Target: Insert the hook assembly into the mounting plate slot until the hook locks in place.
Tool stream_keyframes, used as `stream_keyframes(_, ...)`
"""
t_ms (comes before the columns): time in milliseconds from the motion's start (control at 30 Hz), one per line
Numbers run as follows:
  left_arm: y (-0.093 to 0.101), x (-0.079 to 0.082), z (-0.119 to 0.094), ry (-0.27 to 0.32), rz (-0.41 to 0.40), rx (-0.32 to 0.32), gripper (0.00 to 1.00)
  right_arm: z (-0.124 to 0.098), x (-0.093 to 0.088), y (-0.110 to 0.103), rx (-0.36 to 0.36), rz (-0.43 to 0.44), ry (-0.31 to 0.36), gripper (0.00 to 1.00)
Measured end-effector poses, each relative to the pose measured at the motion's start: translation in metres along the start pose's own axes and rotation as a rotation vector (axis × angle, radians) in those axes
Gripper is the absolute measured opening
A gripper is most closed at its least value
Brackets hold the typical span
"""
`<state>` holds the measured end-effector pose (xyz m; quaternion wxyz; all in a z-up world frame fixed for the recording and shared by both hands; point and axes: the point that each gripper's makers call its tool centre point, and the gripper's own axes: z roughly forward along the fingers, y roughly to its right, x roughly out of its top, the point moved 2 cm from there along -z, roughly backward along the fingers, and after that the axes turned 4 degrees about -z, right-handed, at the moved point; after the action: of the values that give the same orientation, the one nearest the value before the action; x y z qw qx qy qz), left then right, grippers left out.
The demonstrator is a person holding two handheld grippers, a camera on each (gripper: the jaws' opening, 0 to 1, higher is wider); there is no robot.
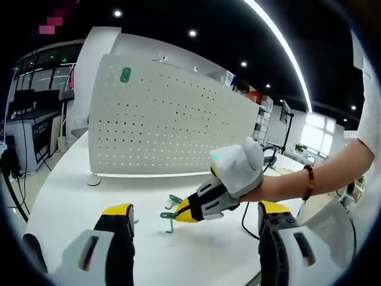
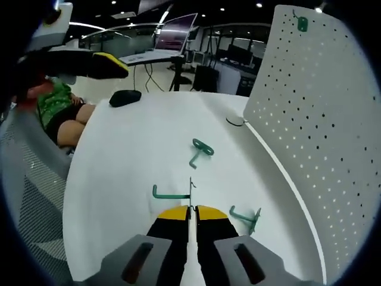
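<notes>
Green hook (image 2: 172,192) lies on the white table (image 2: 137,155) before the pegboard (image 2: 321,107), pinched in your right gripper (image 2: 191,208), while your left gripper (image 1: 196,211) hangs spread nearby.

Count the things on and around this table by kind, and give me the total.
Green hooks: 4 (one and another on the table, one in the right gripper, one on the pegboard)
Pegboard: 1
Black mouse: 1
Total: 6
</notes>
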<state>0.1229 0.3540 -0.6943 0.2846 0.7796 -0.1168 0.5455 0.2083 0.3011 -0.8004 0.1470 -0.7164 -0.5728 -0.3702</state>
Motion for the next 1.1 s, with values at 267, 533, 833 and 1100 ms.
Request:
stream_keyframes(267, 0.003, 0.003, -0.001, 0.012, -0.011, -0.018, 0.85, -0.013, 0.009, -0.005, -0.034, 0.020, 0.035, 0.02)
stream_keyframes(533, 0.007, 0.004, -0.002, 0.017, -0.014, -0.036, 0.84, -0.026, 0.015, -0.010, -0.063, 0.045, 0.075, 0.02)
stream_keyframes(833, 0.008, 0.006, 0.000, 0.016, -0.028, -0.047, 0.80, -0.041, 0.022, -0.011, -0.101, 0.089, 0.134, 0.02)
stream_keyframes(1100, 0.012, 0.006, 0.004, 0.018, -0.046, -0.060, 0.76, -0.063, 0.036, -0.014, -0.135, 0.119, 0.215, 0.02)
